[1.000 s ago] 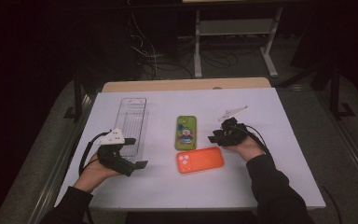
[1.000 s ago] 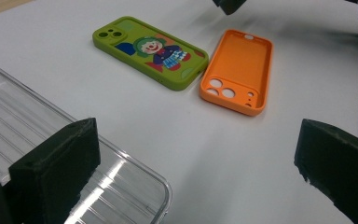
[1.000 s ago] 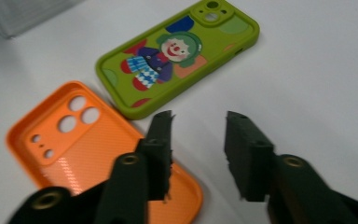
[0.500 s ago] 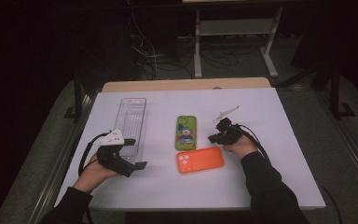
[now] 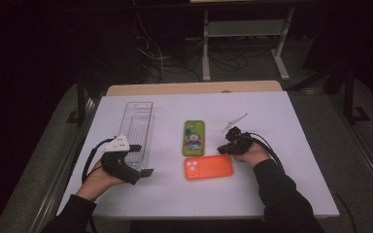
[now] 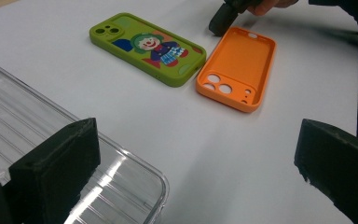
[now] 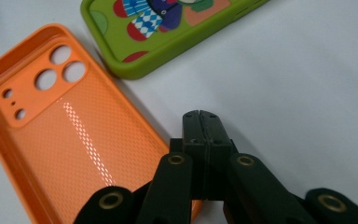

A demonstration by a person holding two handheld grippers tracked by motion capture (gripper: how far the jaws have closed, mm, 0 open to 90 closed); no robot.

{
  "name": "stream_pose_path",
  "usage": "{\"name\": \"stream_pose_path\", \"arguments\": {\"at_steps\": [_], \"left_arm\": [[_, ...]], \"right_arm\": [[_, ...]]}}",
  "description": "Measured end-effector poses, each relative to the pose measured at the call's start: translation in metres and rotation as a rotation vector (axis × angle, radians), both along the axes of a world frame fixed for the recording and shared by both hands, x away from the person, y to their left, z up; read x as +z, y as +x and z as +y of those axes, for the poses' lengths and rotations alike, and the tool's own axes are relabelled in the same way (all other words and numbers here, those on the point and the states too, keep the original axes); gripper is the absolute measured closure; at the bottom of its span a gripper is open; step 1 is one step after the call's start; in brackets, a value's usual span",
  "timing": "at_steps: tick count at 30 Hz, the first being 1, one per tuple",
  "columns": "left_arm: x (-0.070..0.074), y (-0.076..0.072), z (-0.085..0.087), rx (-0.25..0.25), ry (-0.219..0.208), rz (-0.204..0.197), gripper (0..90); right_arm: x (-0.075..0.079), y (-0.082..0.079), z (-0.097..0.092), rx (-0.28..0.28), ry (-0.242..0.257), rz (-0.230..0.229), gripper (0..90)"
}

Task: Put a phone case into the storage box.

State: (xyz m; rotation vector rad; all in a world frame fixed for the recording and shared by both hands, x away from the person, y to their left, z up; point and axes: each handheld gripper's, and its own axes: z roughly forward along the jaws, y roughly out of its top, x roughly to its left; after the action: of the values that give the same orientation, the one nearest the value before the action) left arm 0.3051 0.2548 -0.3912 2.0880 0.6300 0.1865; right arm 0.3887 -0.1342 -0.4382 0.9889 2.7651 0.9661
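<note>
White table [image 5: 291,194] | L tool [image 5: 144,160] wide | R tool [image 7: 200,122] pinched empty | cases: no legible text

In the left gripper view the clear tray [image 6: 74,154] runs off the left and bottom edges. The right gripper view cuts the green phone case [image 7: 168,28] at the top, and the right hand-held gripper [image 7: 203,122] hides the orange case's [image 7: 70,140] near corner. The green case's picture [image 5: 193,141] is too small to make out from above

Orange plastic phone case [image 7: 70,149] has a shiny dimpled inside, the clear ribbed plastic tray [image 6: 51,154] is glossy, white bench [image 5: 281,126] matt.
</note>
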Motion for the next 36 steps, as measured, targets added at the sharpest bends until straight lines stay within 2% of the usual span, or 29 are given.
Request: {"name": "stream_pose_path", "arguments": {"at_steps": [9,12,13,14,15,18,22,24,25,26,27,28,29,30,33,34,35,36], "left_arm": [[0.001,0.0,0.001,-0.01,0.019,-0.004,0.0],[0.001,0.0,0.001,-0.012,0.021,-0.005,0.0],[0.001,0.0,0.001,-0.014,0.022,-0.006,0.0],[0.001,0.0,0.0,-0.014,0.021,-0.005,0.0],[0.001,0.0,0.0,-0.014,0.021,-0.004,0.0],[0.001,0.0,0.001,-0.013,0.021,-0.003,0.0],[0.001,0.0,0.0,-0.01,0.017,-0.003,0.0],[0.001,0.0,0.0,-0.012,0.016,-0.004,0.0],[0.001,0.0,0.0,-0.011,0.014,-0.004,0.0],[0.001,0.0,0.0,-0.011,0.014,-0.004,0.0],[0.001,0.0,0.0,-0.011,0.013,-0.003,0.0],[0.001,0.0,0.0,-0.007,0.009,0.0,0.0],[0.001,-0.001,0.0,-0.006,0.011,-0.001,0.0],[0.001,-0.001,0.0,-0.005,0.01,-0.001,0.0],[0.002,-0.001,0.001,-0.007,0.01,-0.007,0.0],[0.002,0.0,0.001,-0.011,0.015,-0.013,0.0],[0.002,0.0,0.001,-0.011,0.015,-0.013,0.0],[0.002,0.0,0.001,-0.013,0.018,-0.015,0.0]], "right_arm": [[0.004,-0.017,0.0,0.077,-0.005,0.019,88.5],[0.004,-0.02,0.0,0.086,-0.011,0.022,88.5],[0.005,-0.024,0.001,0.099,-0.007,0.034,88.5],[0.005,-0.024,0.001,0.099,-0.007,0.034,88.5],[0.004,-0.026,0.0,0.129,-0.02,0.017,88.6],[0.005,-0.029,0.001,0.133,-0.024,0.023,88.6],[0.006,-0.029,0.0,0.138,-0.015,0.003,88.5],[0.013,-0.031,-0.003,0.097,0.017,0.005,87.8],[0.018,-0.034,-0.009,0.079,0.036,-0.008,78.8],[0.018,-0.034,-0.009,0.079,0.036,-0.008,78.8],[0.023,-0.04,-0.015,0.064,0.058,-0.017,71.7],[0.023,-0.04,-0.015,0.064,0.058,-0.017,71.7],[0.027,-0.046,-0.023,0.029,0.088,-0.021,60.9],[0.027,-0.046,-0.023,0.029,0.088,-0.021,60.9],[0.03,-0.056,-0.036,-0.022,0.106,-0.032,47.1],[0.03,-0.062,-0.045,-0.047,0.124,-0.039,39.3],[0.03,-0.062,-0.045,-0.047,0.124,-0.039,39.3],[0.03,-0.067,-0.049,-0.06,0.136,-0.05,34.9]]}}
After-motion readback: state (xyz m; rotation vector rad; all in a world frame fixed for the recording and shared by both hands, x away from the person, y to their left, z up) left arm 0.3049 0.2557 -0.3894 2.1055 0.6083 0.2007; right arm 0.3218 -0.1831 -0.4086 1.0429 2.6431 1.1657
